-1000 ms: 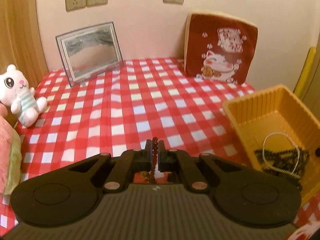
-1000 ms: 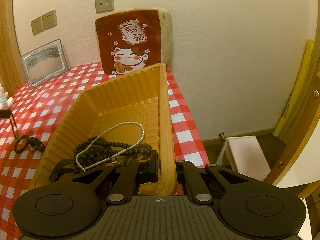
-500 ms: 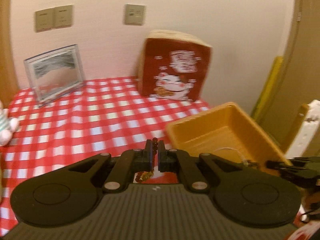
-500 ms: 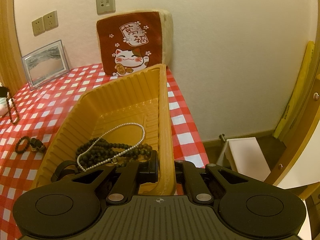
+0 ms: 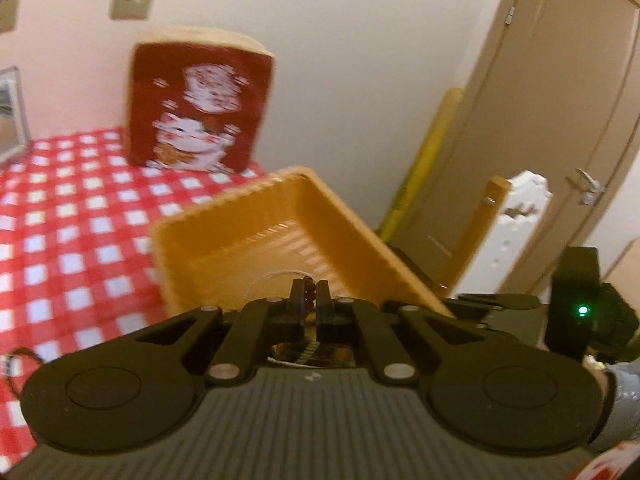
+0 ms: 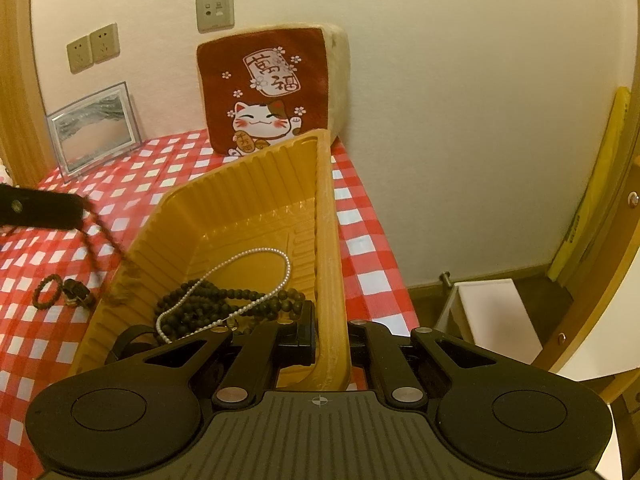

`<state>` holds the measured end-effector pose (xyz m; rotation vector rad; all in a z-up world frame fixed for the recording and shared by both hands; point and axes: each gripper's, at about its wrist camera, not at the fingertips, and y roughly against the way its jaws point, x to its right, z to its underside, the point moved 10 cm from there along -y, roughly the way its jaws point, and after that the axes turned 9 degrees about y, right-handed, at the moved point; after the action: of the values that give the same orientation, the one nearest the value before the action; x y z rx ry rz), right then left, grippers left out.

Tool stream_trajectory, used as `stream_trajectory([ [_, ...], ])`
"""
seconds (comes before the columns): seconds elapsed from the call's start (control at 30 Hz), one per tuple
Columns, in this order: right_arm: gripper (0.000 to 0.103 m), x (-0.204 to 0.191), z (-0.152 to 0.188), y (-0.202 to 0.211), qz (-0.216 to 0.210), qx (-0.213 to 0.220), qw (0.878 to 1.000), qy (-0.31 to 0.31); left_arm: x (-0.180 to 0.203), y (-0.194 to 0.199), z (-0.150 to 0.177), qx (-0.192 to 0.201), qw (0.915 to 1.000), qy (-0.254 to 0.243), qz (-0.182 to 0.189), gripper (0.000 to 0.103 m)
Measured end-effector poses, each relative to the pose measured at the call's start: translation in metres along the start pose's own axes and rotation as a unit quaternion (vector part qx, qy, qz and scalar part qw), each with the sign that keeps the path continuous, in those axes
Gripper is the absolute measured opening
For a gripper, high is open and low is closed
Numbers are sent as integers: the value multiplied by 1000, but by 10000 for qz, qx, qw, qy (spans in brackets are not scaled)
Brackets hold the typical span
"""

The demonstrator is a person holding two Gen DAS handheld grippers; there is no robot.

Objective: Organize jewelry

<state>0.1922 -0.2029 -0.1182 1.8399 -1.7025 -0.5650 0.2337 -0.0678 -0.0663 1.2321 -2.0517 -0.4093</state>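
Yellow ribbed plastic forms the tray (image 6: 256, 208) on the red-and-white checked tablecloth (image 6: 368, 256), its near right wall pinched between the closed jaws of the right gripper (image 6: 329, 332). Inside lie a white pearl necklace (image 6: 256, 256) and dark bead strands (image 6: 224, 304). Left gripper (image 5: 310, 294), jaws nearly together, clamps a brown bead string (image 6: 106, 236) that hangs blurred at the tray's left wall; a small bead bracelet (image 6: 47, 291) rests on the cloth beside the tray.
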Motion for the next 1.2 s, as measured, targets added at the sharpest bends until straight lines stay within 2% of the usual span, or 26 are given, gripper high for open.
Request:
stream_trajectory([
  [0.27, 5, 0, 0, -1, -7, -13, 10000, -40, 30, -26, 16, -376, 9983, 16, 448, 3],
  [0.47, 5, 0, 0, -1, -6, -15, 10000, -43, 35, -38, 24, -538, 9973, -5, 509, 4],
  [0.67, 5, 1, 0, -2, -7, -26, 10000, -57, 32, -34, 17, -405, 9982, 70, 436, 5],
  [0.93, 5, 1, 0, -2, -10, -27, 10000, -60, 13, -19, 5, -146, 9997, 187, 77, 14],
  [1.2, 5, 1, 0, -2, -11, -28, 10000, -63, -41, 6, 4, 100, 9965, 451, -690, 18],
])
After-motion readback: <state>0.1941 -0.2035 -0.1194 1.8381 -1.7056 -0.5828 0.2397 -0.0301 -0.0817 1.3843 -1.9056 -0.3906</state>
